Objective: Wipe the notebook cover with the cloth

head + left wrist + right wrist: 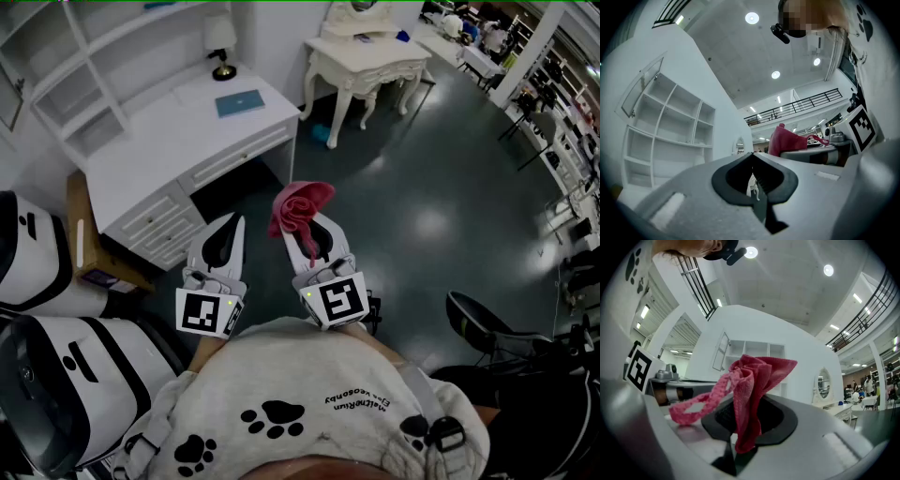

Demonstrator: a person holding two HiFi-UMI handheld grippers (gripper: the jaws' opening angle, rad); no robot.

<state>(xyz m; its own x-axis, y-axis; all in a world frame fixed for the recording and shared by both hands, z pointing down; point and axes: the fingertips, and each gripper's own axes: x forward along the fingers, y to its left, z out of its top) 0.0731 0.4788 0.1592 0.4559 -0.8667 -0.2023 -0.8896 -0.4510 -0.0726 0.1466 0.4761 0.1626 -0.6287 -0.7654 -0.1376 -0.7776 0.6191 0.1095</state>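
Observation:
A teal notebook (240, 102) lies flat on the white desk (159, 159) at the upper left of the head view, far from both grippers. My right gripper (302, 223) is held close to the person's chest and is shut on a pink cloth (300, 204). The cloth (754, 380) bunches up above the jaws, and a woven loop of it hangs to the left. Beside it, my left gripper (235, 223) is shut with nothing in it; its jaw tips meet (751, 157). Both grippers point upward and away from the body. The pink cloth (785, 140) also shows in the left gripper view.
A small lamp (222, 64) stands at the back of the desk, under white shelving (84, 56). A white vanity table (367, 58) stands farther back on the dark floor. White round machines (47, 375) sit at the left, and a dark chair (487, 328) at the right.

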